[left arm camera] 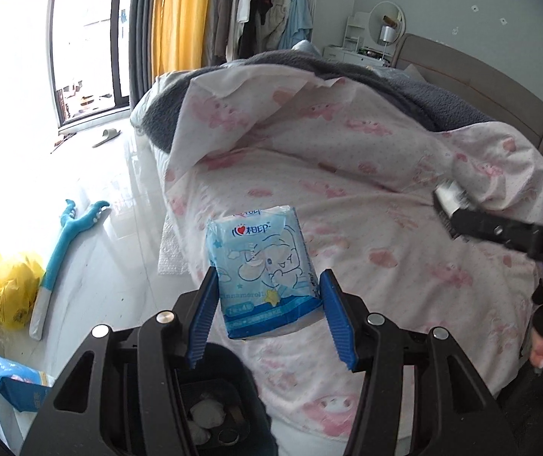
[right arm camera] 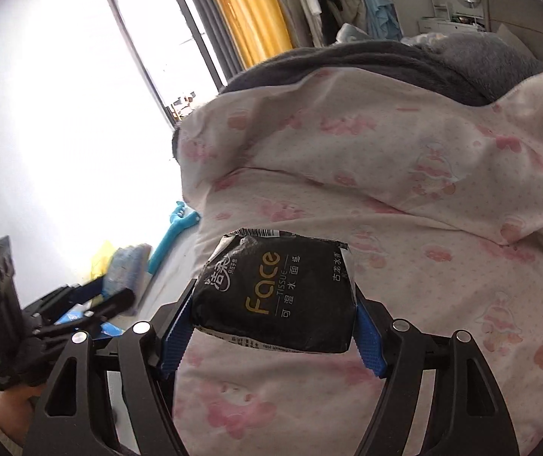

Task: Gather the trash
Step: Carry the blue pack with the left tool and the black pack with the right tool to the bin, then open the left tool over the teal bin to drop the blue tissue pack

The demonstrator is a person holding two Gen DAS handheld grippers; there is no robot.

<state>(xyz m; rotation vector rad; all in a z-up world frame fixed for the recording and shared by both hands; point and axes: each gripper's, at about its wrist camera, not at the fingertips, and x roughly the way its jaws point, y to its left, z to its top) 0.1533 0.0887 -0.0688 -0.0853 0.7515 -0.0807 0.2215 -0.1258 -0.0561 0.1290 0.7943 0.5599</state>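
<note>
My left gripper [left arm camera: 269,279] is shut on a light blue tissue pack [left arm camera: 265,271] with a cartoon print, held in the air over the bed's near edge. Below it, behind the left finger, a dark bin [left arm camera: 214,406] holds crumpled white tissues. My right gripper [right arm camera: 275,296] is shut on a black tissue pack [right arm camera: 275,296] marked "Face", lifted above the pink-patterned quilt [right arm camera: 423,228]. In the left wrist view the right gripper's arm [left arm camera: 499,231] shows at the right edge, with a hand behind it. The left gripper [right arm camera: 93,300] appears blurred at the lower left of the right wrist view.
The bed carries a pink-and-white quilt [left arm camera: 347,174] and a grey blanket [left arm camera: 309,64]. On the pale floor lie a blue plush toy [left arm camera: 66,250], a yellow plastic bag [left arm camera: 5,288], a blue packet [left arm camera: 9,380] and a slipper [left arm camera: 106,136]. A clothes rack [left arm camera: 264,7] stands beyond.
</note>
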